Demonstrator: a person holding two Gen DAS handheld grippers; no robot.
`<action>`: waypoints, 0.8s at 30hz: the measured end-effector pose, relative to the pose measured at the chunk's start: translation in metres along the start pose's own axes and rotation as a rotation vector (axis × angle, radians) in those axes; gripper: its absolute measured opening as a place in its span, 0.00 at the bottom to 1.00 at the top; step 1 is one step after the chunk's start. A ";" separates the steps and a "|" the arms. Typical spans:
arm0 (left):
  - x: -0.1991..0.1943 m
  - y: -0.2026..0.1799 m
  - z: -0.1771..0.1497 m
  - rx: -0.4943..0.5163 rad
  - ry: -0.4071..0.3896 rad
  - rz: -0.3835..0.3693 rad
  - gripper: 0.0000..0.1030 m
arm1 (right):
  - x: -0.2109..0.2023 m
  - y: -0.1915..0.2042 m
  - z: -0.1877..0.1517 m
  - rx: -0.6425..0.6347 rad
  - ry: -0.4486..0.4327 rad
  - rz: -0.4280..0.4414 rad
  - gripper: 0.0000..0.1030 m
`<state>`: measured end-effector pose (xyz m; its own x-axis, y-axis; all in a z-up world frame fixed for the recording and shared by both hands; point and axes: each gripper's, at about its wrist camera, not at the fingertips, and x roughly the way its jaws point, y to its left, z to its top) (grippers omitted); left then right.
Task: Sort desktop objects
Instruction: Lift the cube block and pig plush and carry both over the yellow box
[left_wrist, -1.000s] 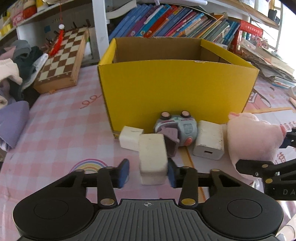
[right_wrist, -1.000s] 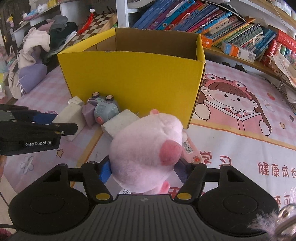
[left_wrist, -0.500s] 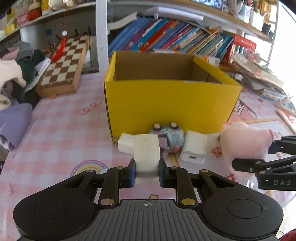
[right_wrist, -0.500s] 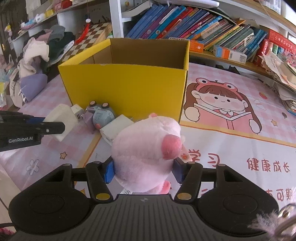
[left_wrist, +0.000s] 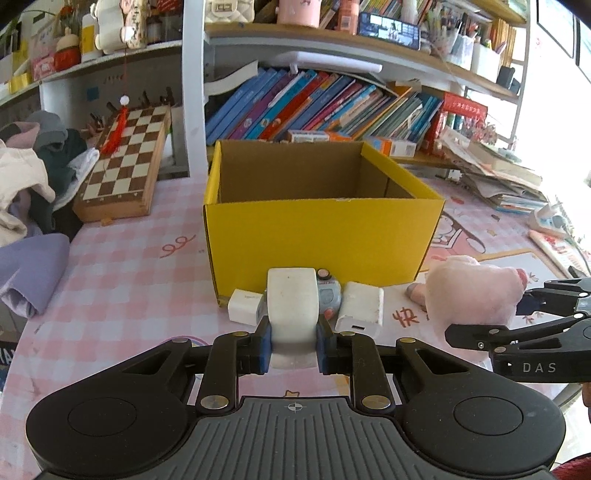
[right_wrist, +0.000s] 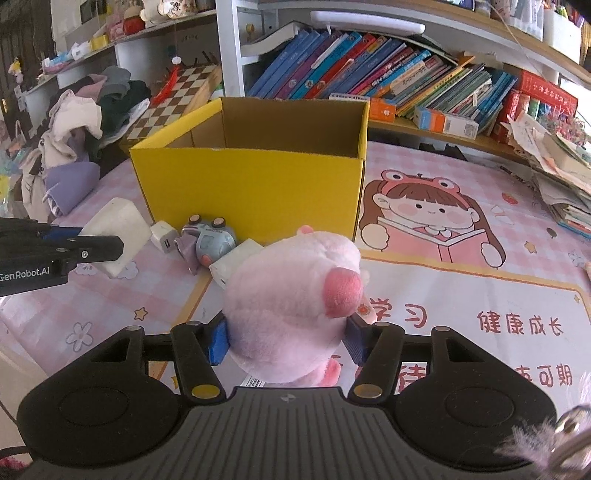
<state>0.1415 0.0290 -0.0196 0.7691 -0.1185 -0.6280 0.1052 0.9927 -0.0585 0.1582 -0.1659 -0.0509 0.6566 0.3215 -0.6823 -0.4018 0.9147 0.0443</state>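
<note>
My left gripper (left_wrist: 293, 349) is shut on a white rounded block (left_wrist: 293, 308) and holds it above the table, in front of the open yellow cardboard box (left_wrist: 321, 232). My right gripper (right_wrist: 286, 341) is shut on a pink plush pig (right_wrist: 291, 306), lifted in front of the box (right_wrist: 251, 184). On the table against the box front lie a small white cube charger (left_wrist: 243, 305), a grey-blue toy (left_wrist: 330, 293) and a larger white charger (left_wrist: 360, 308). The right wrist view shows the white block (right_wrist: 116, 229) in the left gripper (right_wrist: 79, 243).
A chessboard case (left_wrist: 123, 171) leans at the back left beside a pile of clothes (left_wrist: 26, 192). Shelves of books (left_wrist: 317, 107) stand behind the box. Stacked papers (left_wrist: 495, 177) lie at the right. A pink printed mat (right_wrist: 461, 277) covers the table.
The left gripper closed on the white block and lifted it. Both grippers rose and drew back from the box, the right one still holding the pig.
</note>
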 end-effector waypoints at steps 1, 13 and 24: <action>-0.002 0.000 0.000 0.002 -0.005 -0.003 0.21 | -0.002 0.001 0.000 -0.002 -0.005 -0.001 0.55; -0.019 -0.009 0.013 0.038 -0.085 -0.027 0.20 | -0.022 0.000 0.015 0.010 -0.087 -0.005 0.55; -0.024 -0.017 0.035 0.065 -0.160 -0.038 0.20 | -0.029 -0.005 0.043 -0.014 -0.164 0.015 0.56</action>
<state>0.1438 0.0142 0.0237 0.8537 -0.1626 -0.4947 0.1725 0.9847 -0.0261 0.1690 -0.1696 0.0000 0.7456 0.3716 -0.5532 -0.4200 0.9065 0.0427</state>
